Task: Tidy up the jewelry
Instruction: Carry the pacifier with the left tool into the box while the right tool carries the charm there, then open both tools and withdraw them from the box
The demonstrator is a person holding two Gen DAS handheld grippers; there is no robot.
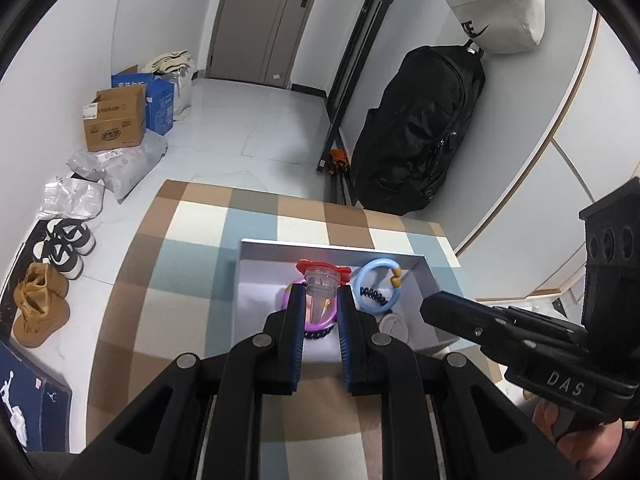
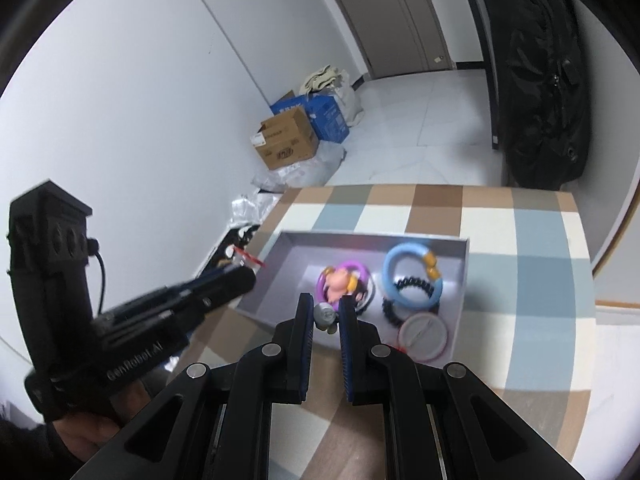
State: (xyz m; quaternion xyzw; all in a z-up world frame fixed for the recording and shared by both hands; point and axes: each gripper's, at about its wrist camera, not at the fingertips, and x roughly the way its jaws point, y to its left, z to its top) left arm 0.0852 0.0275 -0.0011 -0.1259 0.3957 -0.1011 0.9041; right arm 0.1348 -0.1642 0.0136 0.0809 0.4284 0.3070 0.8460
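A grey open box (image 1: 256, 264) (image 2: 276, 264) sits on a checked tablecloth. My left gripper (image 1: 320, 292) is shut on a clear plastic piece with a red top (image 1: 322, 280), held over the box; the left gripper also shows in the right wrist view (image 2: 236, 280). In the box lie a purple ring with a pink figure (image 2: 340, 280), a blue ring with yellow beads (image 2: 412, 276) (image 1: 378, 280), black coil hair ties (image 2: 412, 286) and a round white lid (image 2: 422, 334). My right gripper (image 2: 324, 304) stands at the box's near edge, jaws narrowly apart around a small silver object (image 2: 325, 316); whether it grips is unclear.
The checked cloth (image 1: 192, 248) covers a small table. Cardboard boxes (image 1: 116, 124), plastic bags and shoes (image 1: 40, 300) line the floor at left. A black bag (image 1: 420, 128) hangs on the right wall.
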